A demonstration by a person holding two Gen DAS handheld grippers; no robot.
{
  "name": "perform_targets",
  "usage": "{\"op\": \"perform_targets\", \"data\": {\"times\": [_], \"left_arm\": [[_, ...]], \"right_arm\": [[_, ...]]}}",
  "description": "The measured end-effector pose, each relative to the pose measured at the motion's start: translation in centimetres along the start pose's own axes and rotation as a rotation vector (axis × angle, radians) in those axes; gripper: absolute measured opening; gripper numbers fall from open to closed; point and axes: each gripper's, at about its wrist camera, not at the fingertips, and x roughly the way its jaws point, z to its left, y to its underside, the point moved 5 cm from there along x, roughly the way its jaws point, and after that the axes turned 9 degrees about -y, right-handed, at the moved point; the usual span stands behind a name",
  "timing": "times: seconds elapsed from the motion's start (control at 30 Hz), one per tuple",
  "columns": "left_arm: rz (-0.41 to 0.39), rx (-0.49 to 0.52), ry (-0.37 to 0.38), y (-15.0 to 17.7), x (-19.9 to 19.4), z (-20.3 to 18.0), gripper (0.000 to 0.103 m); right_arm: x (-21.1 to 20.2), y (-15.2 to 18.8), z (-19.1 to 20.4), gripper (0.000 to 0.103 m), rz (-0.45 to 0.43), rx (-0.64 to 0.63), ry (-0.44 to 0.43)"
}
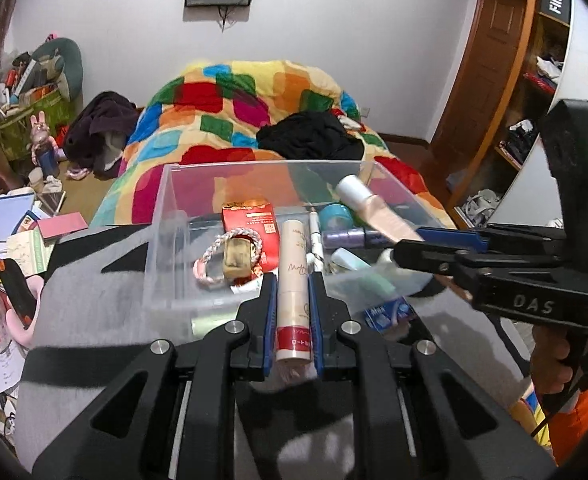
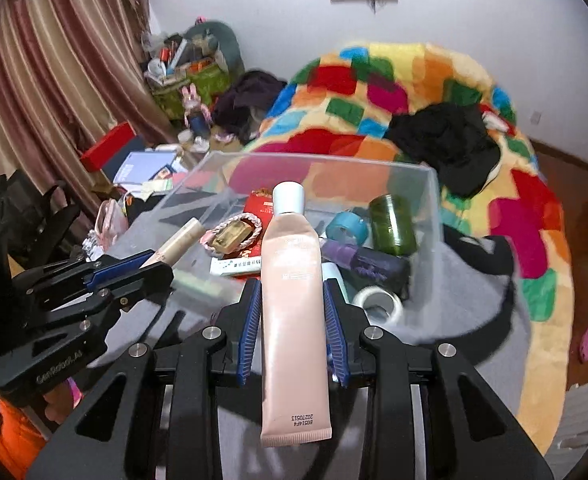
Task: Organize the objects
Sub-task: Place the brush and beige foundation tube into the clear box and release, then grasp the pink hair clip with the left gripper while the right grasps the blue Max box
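My left gripper point(image 1: 293, 280) is shut on a beige cylinder tube with a red end point(image 1: 293, 288), held at the near wall of a clear plastic bin point(image 1: 166, 208). The tube also shows in the right wrist view point(image 2: 182, 240), with the left gripper point(image 2: 150, 266) at the left. My right gripper point(image 2: 293, 288) is shut on a pink squeeze tube with a white cap point(image 2: 292, 272), held over the bin point(image 2: 430, 200). In the left wrist view the right gripper point(image 1: 410, 242) comes in from the right with the pink tube point(image 1: 378, 212).
The bin holds a red packet point(image 1: 250, 216), a braided bracelet with a gold box point(image 1: 230, 256), a blue tape roll point(image 2: 346, 228), a green jar point(image 2: 392, 224), a purple bottle point(image 2: 358, 258). A white tape roll point(image 2: 378, 302) lies beside it on grey cloth point(image 2: 454, 300). Bed with colourful blanket point(image 1: 254, 112) behind; cluttered desk point(image 1: 10, 240) left.
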Motion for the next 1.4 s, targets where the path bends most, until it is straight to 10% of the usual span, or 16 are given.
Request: {"op": "perform_targets", "data": {"times": [0.53, 1.03, 1.4], "left_arm": [[0.021, 0.013, -0.002, -1.1, 1.6, -0.1, 0.016], [-0.13, 0.034, -0.027, -0.8, -4.4, -0.6, 0.062], [-0.033, 0.037, -0.015, 3.2, -3.5, 0.4, 0.073]], "right_arm": [[3.8, -1.8, 0.2, 0.031, 0.082, -0.086, 0.03], [-3.1, 0.9, 1.2, 0.055, -0.056, -0.133, 0.071], [-3.6, 4.8, -0.8, 0.056, -0.019, -0.083, 0.108]]}}
